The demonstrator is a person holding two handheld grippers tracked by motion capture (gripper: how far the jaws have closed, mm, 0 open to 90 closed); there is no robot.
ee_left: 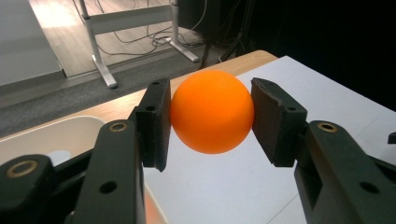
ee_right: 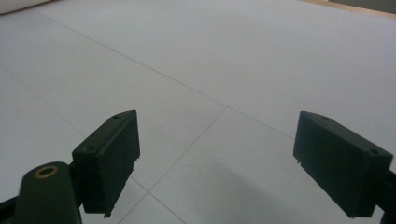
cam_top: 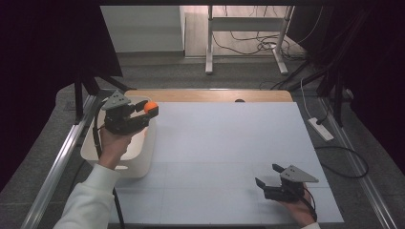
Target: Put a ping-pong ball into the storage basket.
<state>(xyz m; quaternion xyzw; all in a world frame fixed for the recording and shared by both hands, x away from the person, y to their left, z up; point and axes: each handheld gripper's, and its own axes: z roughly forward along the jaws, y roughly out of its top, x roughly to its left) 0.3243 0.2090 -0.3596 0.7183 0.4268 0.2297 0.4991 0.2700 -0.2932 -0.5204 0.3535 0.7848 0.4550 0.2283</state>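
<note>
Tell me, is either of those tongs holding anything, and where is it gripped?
The left tongs pinch an orange ball across its middle, pads on opposite sides. The right tongs hold nothing.

wooden table [cam_top: 210, 95] under a white sheet [cam_top: 229, 157], white bin [cam_top: 143, 162] standing at its left edge, floor beyond
</note>
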